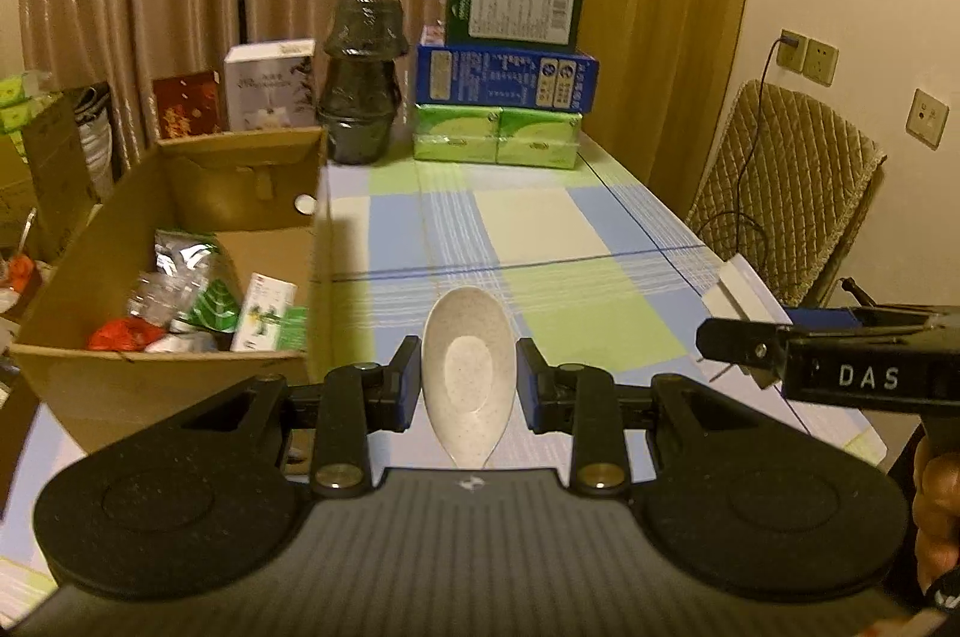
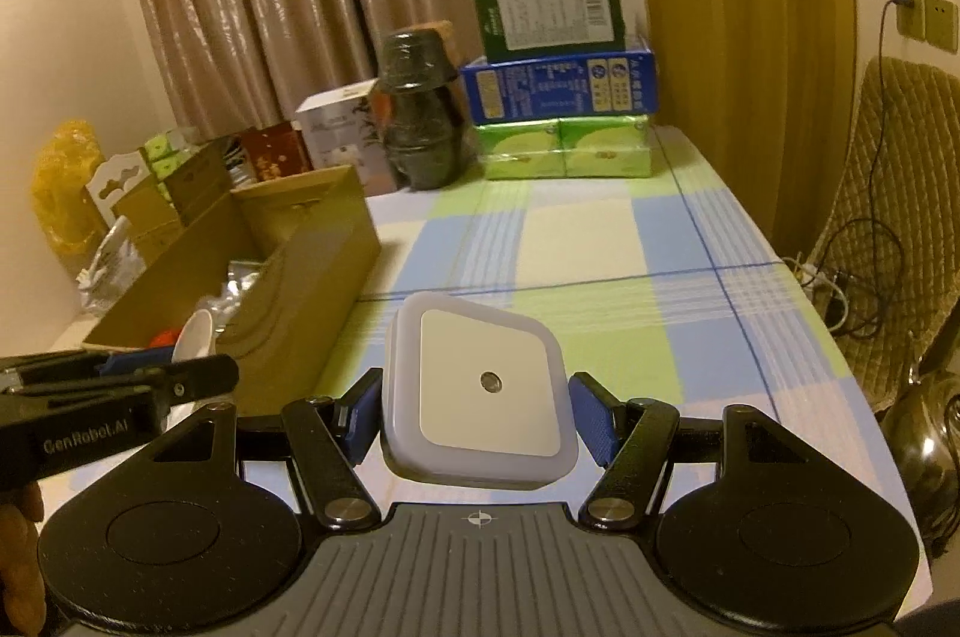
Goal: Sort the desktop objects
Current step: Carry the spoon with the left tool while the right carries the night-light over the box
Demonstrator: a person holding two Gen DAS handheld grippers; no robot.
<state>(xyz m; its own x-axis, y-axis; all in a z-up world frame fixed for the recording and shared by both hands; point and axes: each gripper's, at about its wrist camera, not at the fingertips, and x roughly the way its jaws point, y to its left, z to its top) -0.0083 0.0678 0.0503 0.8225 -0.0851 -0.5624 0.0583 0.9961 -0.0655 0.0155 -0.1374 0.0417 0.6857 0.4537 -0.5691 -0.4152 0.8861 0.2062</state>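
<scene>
Spoon (image 1: 468, 373) and night light (image 2: 483, 391), each clamped in a hand-held gripper above the checked worktop (image 1: 540, 229).

The left hand-held gripper (image 1: 467, 385) is closed on the speckled spoon, bowl pointing ahead; an open cardboard box (image 1: 198, 217) of packets sits just to its left. The right hand-held gripper (image 2: 474, 412) pinches the square white night light. "DAS" reads on the right one's side, "GenRobot.AI" on the left's. Stacked boxes (image 1: 510, 55) stand far ahead.

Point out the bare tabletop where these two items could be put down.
Free: the checked cloth between the cardboard box and the table's right edge, up to the tissue packs. Crowded: the box interior and the back row, wrapped black pots, stacked cartons. Spoon and night light sit between gripper fingers.
</scene>
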